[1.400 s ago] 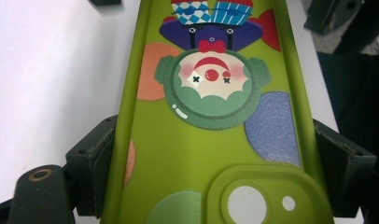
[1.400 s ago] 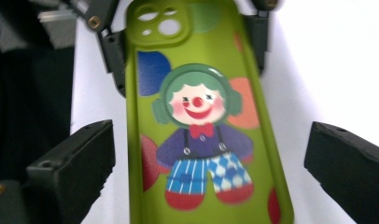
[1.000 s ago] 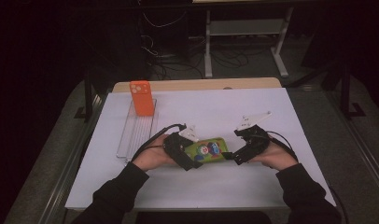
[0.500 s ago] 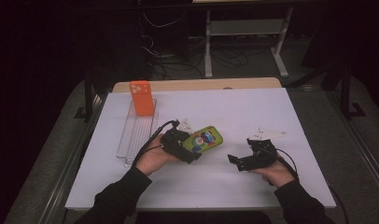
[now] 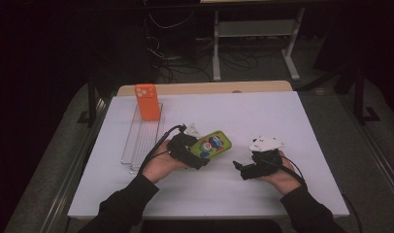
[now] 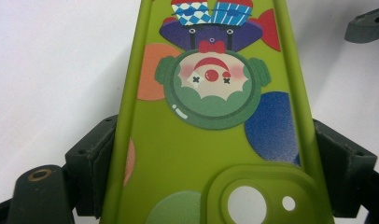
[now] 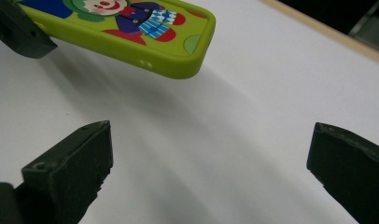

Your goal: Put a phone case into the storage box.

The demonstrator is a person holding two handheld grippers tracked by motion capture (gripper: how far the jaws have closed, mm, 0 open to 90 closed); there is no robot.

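A green phone case (image 5: 212, 144) printed with a clown is held a little above the white table, and my left gripper (image 5: 199, 154) is shut on its sides. In the left gripper view the case (image 6: 211, 121) runs up between the two black pads (image 6: 92, 158), camera cutout nearest. My right gripper (image 5: 239, 170) sits low over the table to the right of the case, apart from it, jaws wide open and nothing between them. The right gripper view has the case (image 7: 145, 32) at upper left above the two open fingertips (image 7: 80, 154).
An orange phone case (image 5: 147, 101) stands upright at the far end of a clear plastic rack (image 5: 139, 143) on the left of the white table (image 5: 282, 116). A wooden edge (image 5: 209, 88) runs along the table's far side, with dark floor, cables and a stand beyond.
My right gripper has let go of the green case, opened, and drawn back to the right and down toward the table. The left gripper keeps the case where it was.
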